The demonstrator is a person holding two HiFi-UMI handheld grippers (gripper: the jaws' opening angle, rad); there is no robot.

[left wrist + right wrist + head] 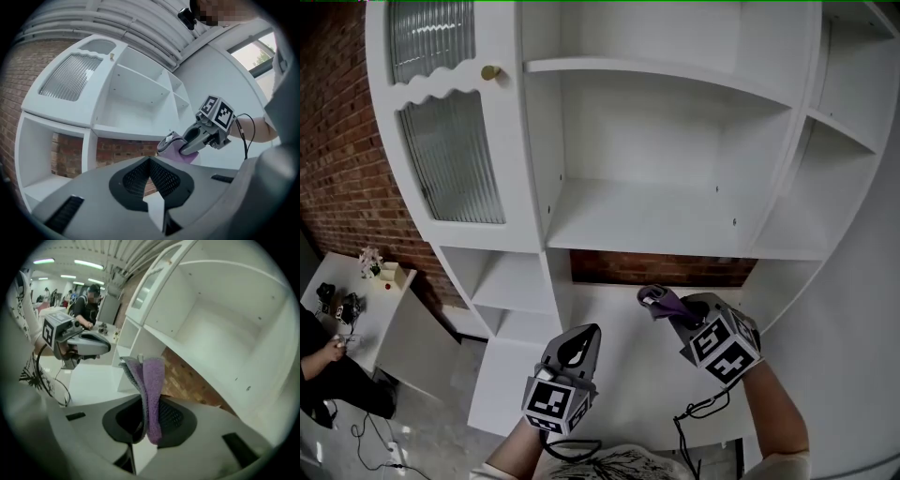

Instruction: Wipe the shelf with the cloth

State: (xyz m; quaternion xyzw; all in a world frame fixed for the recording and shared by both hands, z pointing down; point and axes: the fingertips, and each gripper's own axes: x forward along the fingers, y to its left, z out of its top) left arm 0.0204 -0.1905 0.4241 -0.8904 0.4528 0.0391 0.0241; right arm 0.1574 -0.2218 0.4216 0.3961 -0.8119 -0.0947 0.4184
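The right tool (659,302) clamps the purple cloth (153,380) near the white shelf (656,220); the left tool (579,345) is closed and empty.

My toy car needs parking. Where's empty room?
The middle shelf, between the glass door and the side shelves, is bare. The counter below is crowded by the left hand-held gripper and the right hand-held gripper holding the cloth.

**A:** That folded purple-and-grey cloth (151,380): its near end's swallowed between the jaws of the grey right gripper (149,430), no telling how much.

**B:** Yep. The tall white open shelf unit (675,220) runs off the top edge too. Clutter (339,302) on the small white side table (382,311), far left? Too tiny. The person in dark clothes (321,370) beside it is cropped.
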